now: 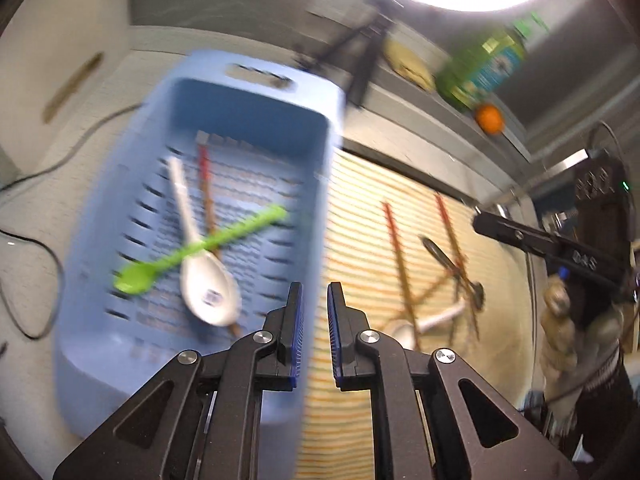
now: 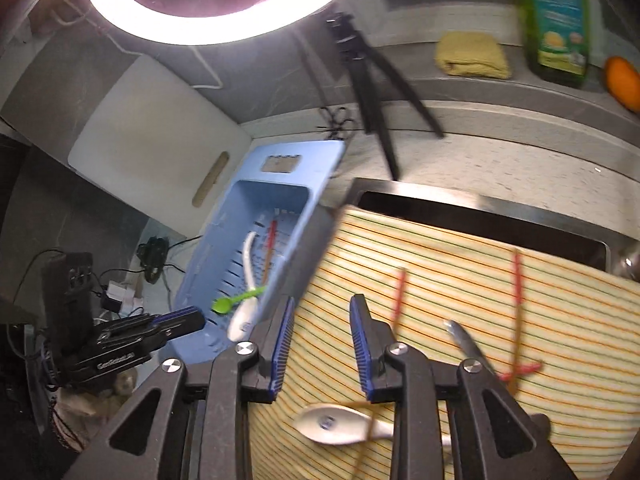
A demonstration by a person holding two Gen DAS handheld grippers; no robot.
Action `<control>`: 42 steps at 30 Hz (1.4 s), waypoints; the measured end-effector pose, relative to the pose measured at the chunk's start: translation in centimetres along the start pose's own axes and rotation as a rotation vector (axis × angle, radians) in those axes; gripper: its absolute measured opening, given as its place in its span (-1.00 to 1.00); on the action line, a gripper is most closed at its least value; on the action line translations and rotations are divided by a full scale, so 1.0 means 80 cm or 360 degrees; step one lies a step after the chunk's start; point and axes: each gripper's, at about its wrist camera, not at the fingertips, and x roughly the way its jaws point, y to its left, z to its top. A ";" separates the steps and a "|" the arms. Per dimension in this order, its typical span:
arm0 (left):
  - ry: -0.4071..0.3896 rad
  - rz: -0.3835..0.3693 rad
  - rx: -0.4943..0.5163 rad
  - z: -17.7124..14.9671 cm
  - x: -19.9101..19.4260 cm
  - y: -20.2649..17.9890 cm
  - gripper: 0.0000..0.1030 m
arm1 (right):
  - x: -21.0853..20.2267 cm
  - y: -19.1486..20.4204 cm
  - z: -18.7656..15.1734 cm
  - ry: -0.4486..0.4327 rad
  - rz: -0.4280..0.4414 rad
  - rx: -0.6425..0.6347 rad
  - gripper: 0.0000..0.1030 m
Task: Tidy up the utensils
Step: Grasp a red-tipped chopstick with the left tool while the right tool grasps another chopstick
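Note:
A blue slotted basket [image 1: 120,344] [image 2: 316,160] holds a white spoon [image 1: 208,284] [image 2: 244,320], a green spoon [image 1: 192,250] [image 2: 232,302] and a red-tipped chopstick [image 1: 206,184] [image 2: 271,236]. On the striped mat [image 1: 372,208] [image 2: 460,268] lie several red-tipped chopsticks [image 1: 394,236] [image 2: 517,276], a metal spoon [image 1: 440,256] [image 2: 464,340] and a second white spoon [image 1: 400,330] [image 2: 340,424]. My left gripper [image 1: 314,292] [image 2: 182,320] is open and empty over the basket's right rim. My right gripper [image 2: 322,308] [image 1: 496,226] is open and empty above the mat.
A white cutting board [image 2: 156,136] leans at the back left. A black tripod [image 2: 368,80], yellow sponge [image 2: 472,54], green bottle [image 2: 556,20] and an orange [image 2: 622,80] stand along the back ledge. Cables [image 1: 36,248] lie left of the basket.

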 end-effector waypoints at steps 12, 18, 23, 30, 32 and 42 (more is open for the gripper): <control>0.0200 -0.0085 0.0154 -0.030 0.067 -0.086 -0.80 | -0.042 -0.099 -0.060 0.0113 -0.0031 0.0217 -0.41; 0.0225 -0.0066 0.0195 -0.015 0.083 -0.105 -0.80 | -0.050 -0.134 -0.086 0.0106 -0.0086 0.0346 -0.41; 0.0251 -0.0032 0.0182 -0.004 0.110 -0.109 -0.80 | -0.048 -0.153 -0.086 0.0078 -0.0163 0.0375 -0.41; 0.0267 0.0014 0.0187 0.010 0.131 -0.119 -0.80 | -0.023 -0.169 -0.047 0.0046 -0.0266 0.0388 -0.43; 0.0275 0.0036 0.0197 0.012 0.137 -0.121 -0.80 | -0.012 -0.175 -0.036 0.0056 -0.0279 0.0400 -0.45; 0.0312 0.0105 0.0194 0.016 0.158 -0.122 -0.80 | 0.026 -0.175 -0.018 0.0146 -0.0354 0.0355 -0.52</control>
